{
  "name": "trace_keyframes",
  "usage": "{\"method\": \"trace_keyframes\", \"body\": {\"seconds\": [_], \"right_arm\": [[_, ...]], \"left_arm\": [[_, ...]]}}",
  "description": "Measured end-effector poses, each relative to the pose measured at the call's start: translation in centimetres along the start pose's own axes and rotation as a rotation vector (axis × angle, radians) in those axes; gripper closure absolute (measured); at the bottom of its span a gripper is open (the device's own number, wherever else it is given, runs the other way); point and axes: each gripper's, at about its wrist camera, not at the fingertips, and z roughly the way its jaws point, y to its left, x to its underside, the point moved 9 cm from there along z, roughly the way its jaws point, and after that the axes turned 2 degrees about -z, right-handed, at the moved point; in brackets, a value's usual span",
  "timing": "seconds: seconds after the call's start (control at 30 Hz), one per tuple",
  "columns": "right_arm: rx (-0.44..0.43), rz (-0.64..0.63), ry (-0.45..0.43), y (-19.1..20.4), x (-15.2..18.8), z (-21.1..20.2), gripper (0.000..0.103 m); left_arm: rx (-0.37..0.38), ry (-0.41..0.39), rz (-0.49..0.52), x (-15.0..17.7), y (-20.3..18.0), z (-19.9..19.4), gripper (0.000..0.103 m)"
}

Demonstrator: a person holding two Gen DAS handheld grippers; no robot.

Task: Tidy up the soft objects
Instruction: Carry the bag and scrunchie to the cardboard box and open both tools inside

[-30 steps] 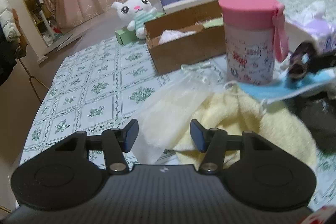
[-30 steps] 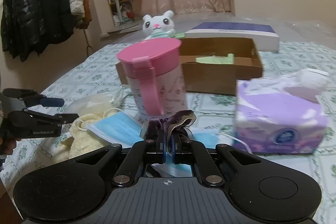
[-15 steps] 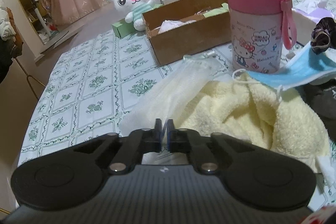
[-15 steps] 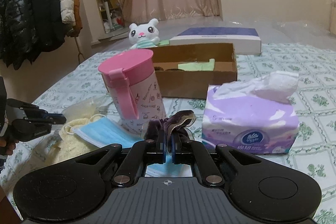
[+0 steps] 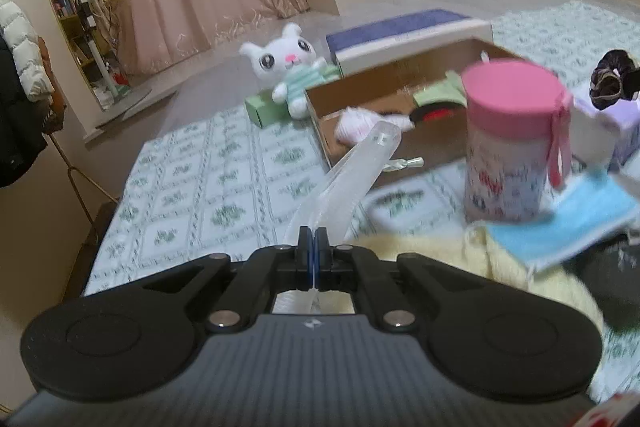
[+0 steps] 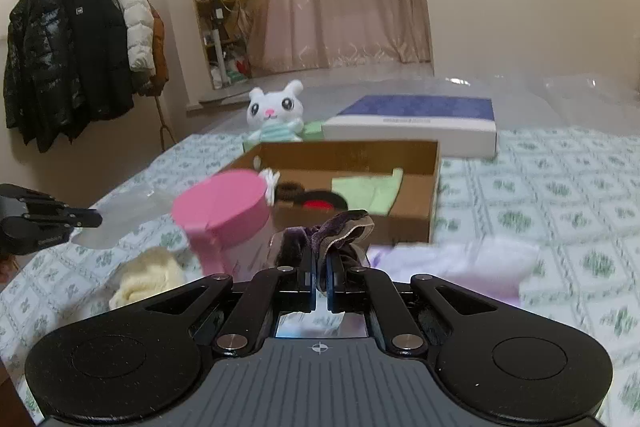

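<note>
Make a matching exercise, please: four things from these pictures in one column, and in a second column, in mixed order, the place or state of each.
Things:
1. clear plastic bag
2. dark velvet scrunchie
3. green cloth
4. white plush rabbit

Places or states:
A. lies inside the cardboard box
B. pinched in the left gripper
C. sits behind the box, on the table
D. pinched in the right gripper

Pairs: 1-B, 2-D, 3-A, 4-C
</note>
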Motion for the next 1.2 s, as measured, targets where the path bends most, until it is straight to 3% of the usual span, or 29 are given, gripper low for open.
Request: {"method": "trace_keyframes", "body": {"seconds": [0.47, 0.77, 1.2], "right_arm": [[-0.036, -0.017, -0.056, -2.5, -6.0, 4.0, 0.098], [-0.065, -0.034, -0.046, -3.9, -8.5, 7.9, 0.098], [-0.054, -0.060, 0.005, -6.3, -9.1, 12.2, 0.098]], "left_arm": [[-0.004, -0.113, 0.025, -8.2, 0.3, 0.0, 0.101], [0.067, -0.151, 0.022, -13.7, -2.3, 4.3, 0.101], [0.133, -0.166, 0.055, -18.6, -5.1, 11.3, 0.100]]}}
